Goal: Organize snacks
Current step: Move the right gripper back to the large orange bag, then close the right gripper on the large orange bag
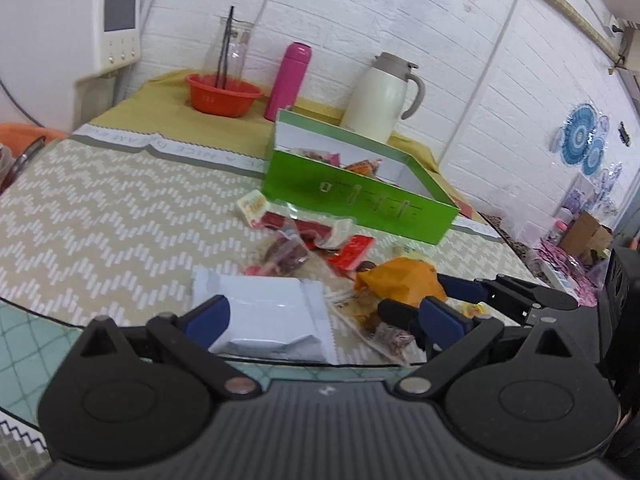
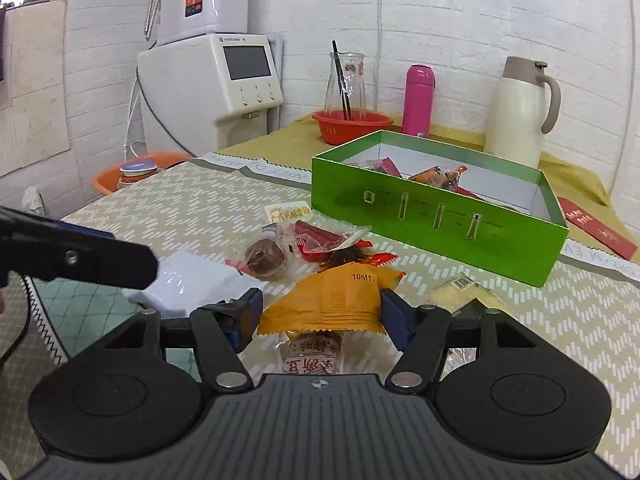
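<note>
Both cams sit low and close over the near table edge, looking across at the white brick wall. Left wrist view angles rightward, right wrist view leftward; both catch the snack pile (image 1: 320,256) and green box (image 2: 436,216).

green box (image 2: 432,216): glossy card | orange packet (image 2: 334,300): matt film | white packet (image 1: 264,312): smooth plastic | tablecloth (image 1: 100,216): woven cloth

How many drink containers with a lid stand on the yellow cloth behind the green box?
2. The pink flask stands right of the red bowl; the cream jug stands further right, behind the green box. The box may hide others.
</note>
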Motion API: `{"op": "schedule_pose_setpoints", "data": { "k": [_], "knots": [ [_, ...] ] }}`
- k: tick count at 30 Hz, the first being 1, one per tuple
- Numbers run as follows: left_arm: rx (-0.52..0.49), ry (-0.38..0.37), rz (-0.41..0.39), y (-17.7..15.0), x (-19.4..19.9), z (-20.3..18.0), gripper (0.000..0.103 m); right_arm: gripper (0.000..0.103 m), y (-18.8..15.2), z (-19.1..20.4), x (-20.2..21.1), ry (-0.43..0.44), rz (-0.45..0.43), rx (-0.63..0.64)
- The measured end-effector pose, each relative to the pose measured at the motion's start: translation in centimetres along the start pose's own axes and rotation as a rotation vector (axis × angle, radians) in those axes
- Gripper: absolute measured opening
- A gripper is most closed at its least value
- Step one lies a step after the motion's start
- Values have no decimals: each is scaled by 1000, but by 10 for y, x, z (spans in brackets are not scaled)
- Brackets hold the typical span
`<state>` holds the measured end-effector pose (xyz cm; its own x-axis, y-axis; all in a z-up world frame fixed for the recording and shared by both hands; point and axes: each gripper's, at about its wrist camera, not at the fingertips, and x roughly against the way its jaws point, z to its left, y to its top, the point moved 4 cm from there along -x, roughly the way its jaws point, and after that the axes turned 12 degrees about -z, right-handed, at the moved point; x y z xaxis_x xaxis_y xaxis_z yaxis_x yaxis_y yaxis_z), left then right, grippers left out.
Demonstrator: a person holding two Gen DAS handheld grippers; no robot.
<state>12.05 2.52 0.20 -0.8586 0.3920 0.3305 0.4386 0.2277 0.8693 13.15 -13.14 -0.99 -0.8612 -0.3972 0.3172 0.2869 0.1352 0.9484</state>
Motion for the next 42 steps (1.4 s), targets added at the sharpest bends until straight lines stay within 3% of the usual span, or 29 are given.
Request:
{"op": "schedule_pose_setpoints", "data": {
  "k": [8, 14, 21, 26, 29, 31, 32, 33, 35, 42],
  "knots": [
    [26, -218, 150, -30, -22, -44, 100, 103, -26, -12, 50, -11, 20, -41],
    [-3, -290, 223, -42, -39, -69, 99, 103, -54, -39, 64, -171, 78, -115],
    [-31, -348, 207, -23, -64, -92, 99, 103, -63, -49, 75, -189, 77, -134],
    [-48, -393, 275, -26, -100, -110, 99, 103, -67, -57, 81, -235, 81, -133],
    [-67, -403, 314, -34, -115, -120, 98, 103, -72, -67, 88, -317, 91, -131],
    [-67, -414, 334, -40, -120, -122, 96, 103, -74, -76, 93, -362, 87, -147],
    [-71, -420, 342, -42, -122, -123, 91, 103, -74, -79, 96, -368, 82, -163],
    [-72, -432, 356, -45, -123, -124, 77, 103, -73, -81, 99, -358, 72, -181],
    [-81, -426, 366, -49, -126, -124, 68, 103, -72, -80, 101, -312, 57, -196],
    [-99, -406, 372, -53, -130, -122, 66, 103, -70, -74, 81, -273, 68, -172]
  ]
}}
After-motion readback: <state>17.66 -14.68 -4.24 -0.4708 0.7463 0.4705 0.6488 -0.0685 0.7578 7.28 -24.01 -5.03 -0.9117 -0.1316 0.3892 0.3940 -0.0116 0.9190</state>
